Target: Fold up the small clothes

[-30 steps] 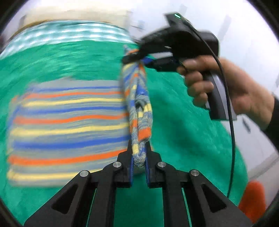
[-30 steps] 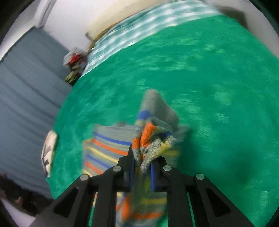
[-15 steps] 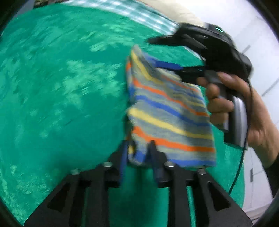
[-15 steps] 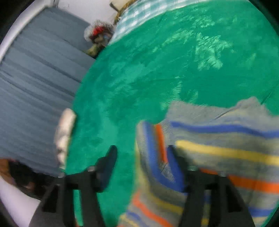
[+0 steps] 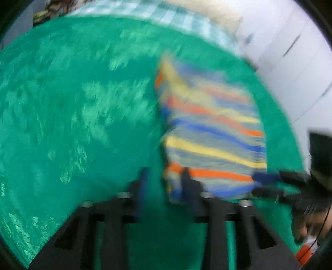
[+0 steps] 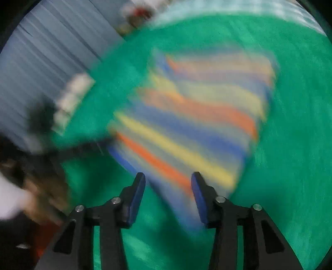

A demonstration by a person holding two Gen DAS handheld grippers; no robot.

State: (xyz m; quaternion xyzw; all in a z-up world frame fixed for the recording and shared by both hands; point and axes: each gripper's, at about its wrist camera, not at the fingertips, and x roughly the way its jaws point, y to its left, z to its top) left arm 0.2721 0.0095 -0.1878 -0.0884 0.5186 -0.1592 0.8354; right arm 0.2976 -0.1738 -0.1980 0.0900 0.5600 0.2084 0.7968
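Note:
A small knitted garment [image 5: 211, 135] striped grey, blue, yellow and orange lies folded flat on the green blanket [image 5: 72, 114]. My left gripper [image 5: 165, 182] hovers at its near left corner. Its jaws are closing with the corner's edge between them, against the right finger only, so nothing is gripped. My right gripper [image 6: 168, 182] stands wide over the near edge of the garment [image 6: 197, 124]. Its jaws are closing with cloth between them, and the pads are clear of it. The right gripper [image 5: 269, 182] also shows at the garment's near right corner. Both views are blurred.
The green blanket [image 6: 290, 103] covers the surface, with a checked cloth [image 5: 166, 14] at its far edge. A grey curtain [image 6: 41, 52] hangs on the left, with a pale object [image 6: 72, 97] at the blanket's edge. White wall panels [image 5: 290, 52] stand on the right. The person's hand [image 5: 307, 224] holds the right gripper.
A second ago both grippers held the bunched garment up. They let it go, and it now lies folded flat. The right gripper swung from the far corner to the near one.

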